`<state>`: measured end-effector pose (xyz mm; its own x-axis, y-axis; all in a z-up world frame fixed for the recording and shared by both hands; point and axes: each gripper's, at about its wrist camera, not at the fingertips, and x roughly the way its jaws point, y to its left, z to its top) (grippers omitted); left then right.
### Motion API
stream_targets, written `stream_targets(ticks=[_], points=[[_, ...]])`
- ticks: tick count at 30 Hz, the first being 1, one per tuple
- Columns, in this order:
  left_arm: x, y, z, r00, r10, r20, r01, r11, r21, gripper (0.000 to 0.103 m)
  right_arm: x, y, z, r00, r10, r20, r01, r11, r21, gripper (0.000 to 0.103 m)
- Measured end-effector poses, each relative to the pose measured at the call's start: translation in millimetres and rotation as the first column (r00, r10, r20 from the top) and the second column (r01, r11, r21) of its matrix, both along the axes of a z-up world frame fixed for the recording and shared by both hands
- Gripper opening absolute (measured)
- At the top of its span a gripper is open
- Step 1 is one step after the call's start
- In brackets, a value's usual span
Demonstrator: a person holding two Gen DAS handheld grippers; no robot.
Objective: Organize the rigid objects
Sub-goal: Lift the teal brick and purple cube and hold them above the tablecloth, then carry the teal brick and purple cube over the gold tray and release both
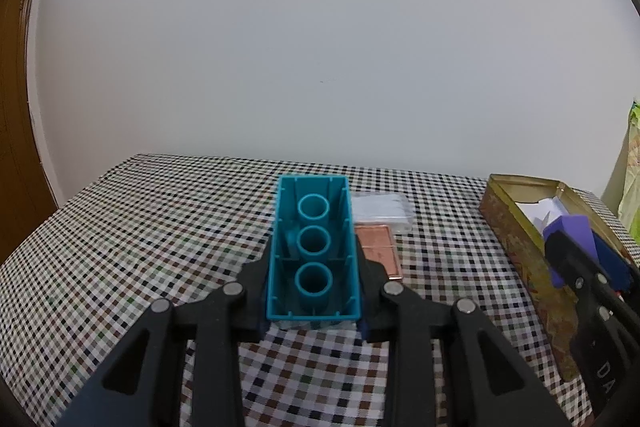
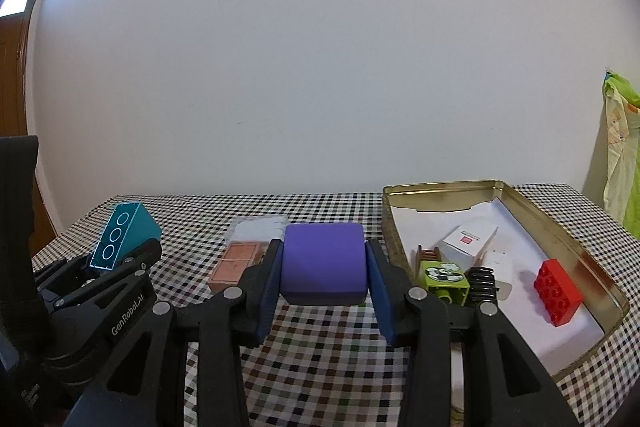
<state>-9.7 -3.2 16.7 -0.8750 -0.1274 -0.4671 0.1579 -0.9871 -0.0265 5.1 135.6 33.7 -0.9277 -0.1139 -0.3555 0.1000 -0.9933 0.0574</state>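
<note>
**Two claws, each clamped on a block above a checked desk**

The left claw (image 1: 314,291) is clamped on a teal building block (image 1: 313,247), its two black fingers (image 1: 256,291) pressing the block's long sides. The block is held clear of the desk with its hollow underside toward the wrist camera, so that three round tubes show in a row inside it. In the right wrist view the same block (image 2: 126,241) appears at the far left, tilted, gripped by the left claw (image 2: 116,263).

The right claw (image 2: 324,267) is clamped on a purple block (image 2: 323,261) with rounded corners; the blue pads (image 2: 380,291) press its left and right faces, and the block is raised above the desk (image 2: 320,347).

Beyond the claws, on the black-and-white checked cloth, lie a flat pink-brown case (image 2: 234,265) and, just behind it and touching, a clear packet of white material (image 2: 260,227).

To the right stands an open gold tin (image 2: 560,227), lined with white paper. It holds a red studded brick (image 2: 558,291), a green block with a black-and-white pattern (image 2: 444,279), a black spring-like coil (image 2: 482,285) just beside the green block, a small brown ladder-like piece (image 2: 428,253) and a white card box with a red mark (image 2: 470,237).

A plain pale wall (image 2: 320,67) rises behind the desk.
</note>
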Motion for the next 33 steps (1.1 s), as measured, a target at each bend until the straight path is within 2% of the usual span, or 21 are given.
stream_targets(ticks=[17, 33], points=[[9.1, 40.4, 3.6, 0.997, -0.071, -0.013, 0.071, 0.997, -0.003, 0.030, 6.7, 30.7, 2.0, 0.998, -0.051, -0.025, 0.051, 0.999, 0.001, 0.044], [16.9, 87.1, 7.8, 0.989, -0.140, -0.048, 0.140, 0.990, -0.014, 0.030, 13.8, 77.2, 7.9, 0.991, -0.117, -0.060, 0.117, 0.993, -0.002, 0.044]])
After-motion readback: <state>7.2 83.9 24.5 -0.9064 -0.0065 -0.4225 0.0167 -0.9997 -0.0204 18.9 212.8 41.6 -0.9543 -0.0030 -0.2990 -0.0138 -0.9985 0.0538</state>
